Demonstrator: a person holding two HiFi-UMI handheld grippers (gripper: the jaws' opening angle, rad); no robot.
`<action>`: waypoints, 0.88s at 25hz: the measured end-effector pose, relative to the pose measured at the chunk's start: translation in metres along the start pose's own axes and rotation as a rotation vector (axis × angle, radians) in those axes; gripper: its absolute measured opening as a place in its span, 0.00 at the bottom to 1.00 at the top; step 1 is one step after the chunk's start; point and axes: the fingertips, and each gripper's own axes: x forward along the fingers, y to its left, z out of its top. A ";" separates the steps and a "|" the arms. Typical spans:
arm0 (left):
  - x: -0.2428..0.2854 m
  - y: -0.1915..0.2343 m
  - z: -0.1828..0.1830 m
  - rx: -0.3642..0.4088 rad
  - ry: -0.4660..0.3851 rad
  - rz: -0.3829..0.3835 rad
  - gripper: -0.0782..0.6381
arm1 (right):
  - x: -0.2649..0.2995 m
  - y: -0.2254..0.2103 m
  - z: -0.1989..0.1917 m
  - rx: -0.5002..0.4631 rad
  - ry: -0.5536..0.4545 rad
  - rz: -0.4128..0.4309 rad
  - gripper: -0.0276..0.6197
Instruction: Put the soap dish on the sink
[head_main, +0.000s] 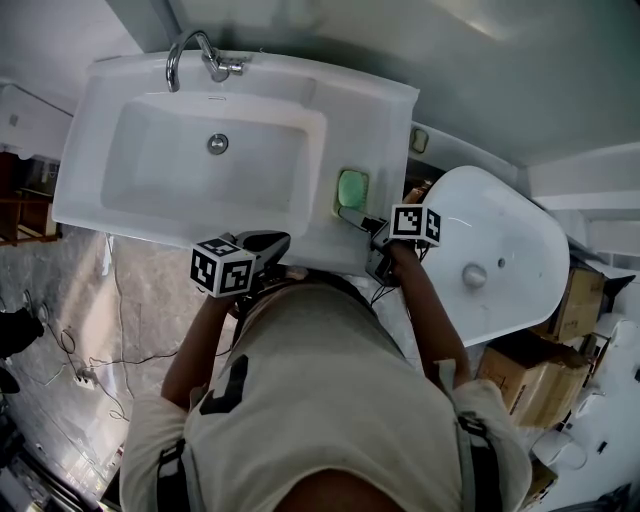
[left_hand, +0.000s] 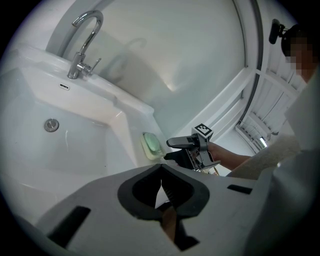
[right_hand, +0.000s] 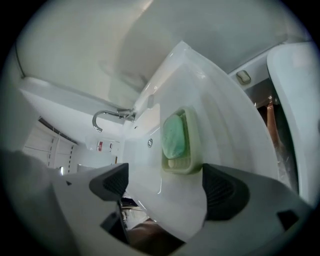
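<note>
The pale soap dish (head_main: 352, 188) holds a green bar of soap and rests flat on the right ledge of the white sink (head_main: 370, 120). My right gripper (head_main: 358, 222) stands open just in front of it, over the ledge's front edge. In the right gripper view the dish (right_hand: 179, 142) lies just beyond the wide-spread pads (right_hand: 222, 192), and nothing is between them. From the left gripper view I see the dish (left_hand: 151, 145) and the right gripper (left_hand: 172, 149) close beside it. My left gripper (head_main: 265, 243) is shut and empty at the sink's front edge, its jaws (left_hand: 162, 192) together.
A chrome faucet (head_main: 195, 55) stands at the back of the basin, with a drain (head_main: 217, 143) in its floor. A white rounded fixture (head_main: 490, 250) stands right of the sink. Cardboard boxes (head_main: 540, 375) lie at lower right, and cables (head_main: 90, 370) trail on the floor at left.
</note>
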 end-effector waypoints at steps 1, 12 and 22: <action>0.000 0.000 0.000 0.000 -0.002 0.001 0.14 | 0.000 0.001 -0.003 -0.010 0.004 -0.001 0.74; -0.015 0.010 0.014 0.001 -0.051 0.045 0.14 | 0.013 0.000 -0.032 -0.043 0.064 0.000 0.67; -0.031 0.021 0.024 -0.012 -0.108 0.080 0.14 | 0.021 -0.006 -0.018 -0.050 0.023 -0.029 0.54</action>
